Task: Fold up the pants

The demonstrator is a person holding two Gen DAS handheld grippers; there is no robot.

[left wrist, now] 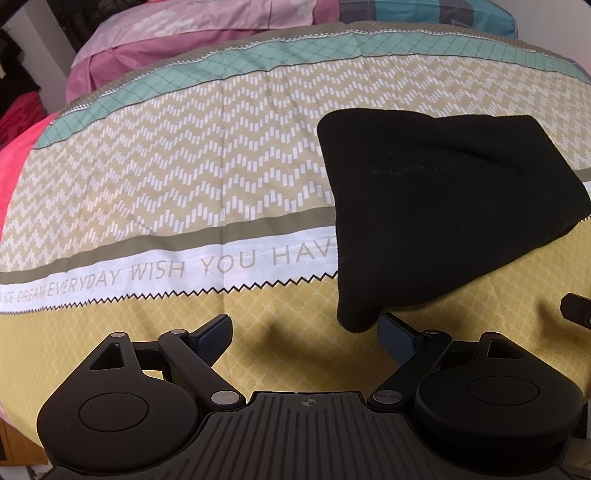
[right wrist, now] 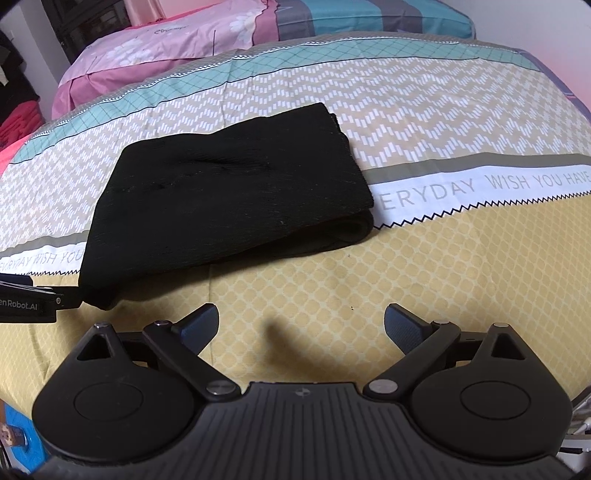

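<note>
The black pants [left wrist: 443, 206] lie folded into a thick, compact stack on the patterned bedspread [left wrist: 184, 184]. In the left wrist view they fill the right half, and their near corner reaches down beside the right fingertip. My left gripper [left wrist: 306, 328] is open over the yellow part of the spread and holds nothing. In the right wrist view the pants [right wrist: 229, 192] lie left of centre, just beyond my right gripper [right wrist: 301, 325], which is open and holds nothing. The left gripper's body [right wrist: 26, 299] shows at that view's left edge, close to the pants' near corner.
A pink quilt [right wrist: 166, 44] and a blue-striped pillow [right wrist: 369, 14] lie at the head of the bed. Red fabric [left wrist: 14, 155] hangs off the left side. Bare bedspread [right wrist: 461, 240] stretches to the right of the pants.
</note>
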